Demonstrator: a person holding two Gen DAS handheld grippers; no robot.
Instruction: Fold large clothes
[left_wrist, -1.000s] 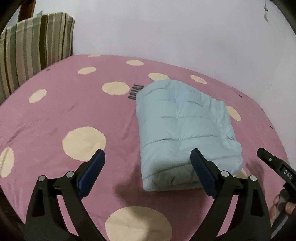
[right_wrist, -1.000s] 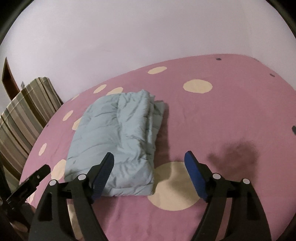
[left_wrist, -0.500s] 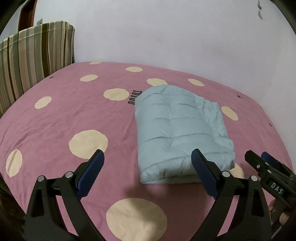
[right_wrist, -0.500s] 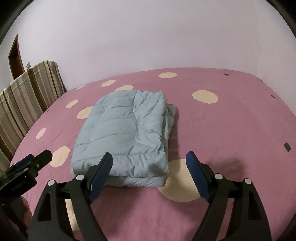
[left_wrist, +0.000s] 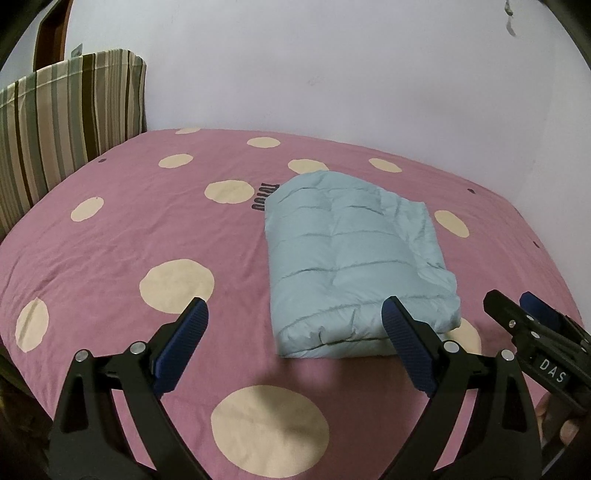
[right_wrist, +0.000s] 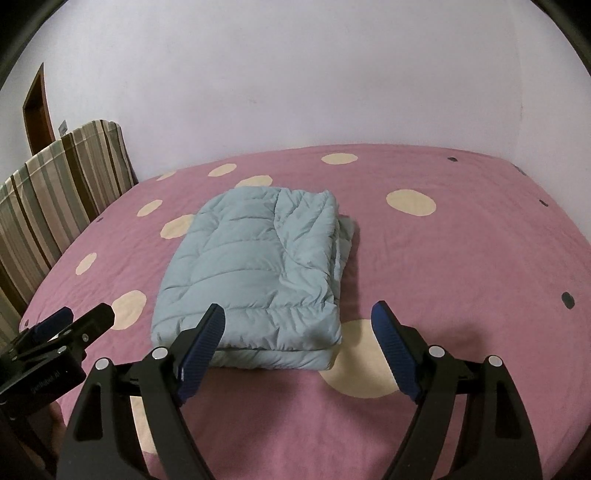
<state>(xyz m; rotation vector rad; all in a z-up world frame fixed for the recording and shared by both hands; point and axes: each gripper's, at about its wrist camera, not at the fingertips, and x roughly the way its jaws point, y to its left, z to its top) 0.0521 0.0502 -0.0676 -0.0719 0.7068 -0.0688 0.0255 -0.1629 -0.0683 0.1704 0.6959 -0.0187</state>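
Puffy quilted jacket (left_wrist: 354, 266), rect. fold

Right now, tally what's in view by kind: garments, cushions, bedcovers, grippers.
Garments: 1, the folded light-blue puffer jacket lying on the bedcover.
Cushions: 1, the striped cushion standing at the bed's left end.
Bedcovers: 1, the pink spotted bedcover.
Grippers: 2, the left gripper and right gripper, both open and holding nothing.
Total: 5.

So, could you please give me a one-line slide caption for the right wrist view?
Folded light blue puffer jacket lying on a pink polka-dot bedspread, seen past the open, empty right hand-held gripper.
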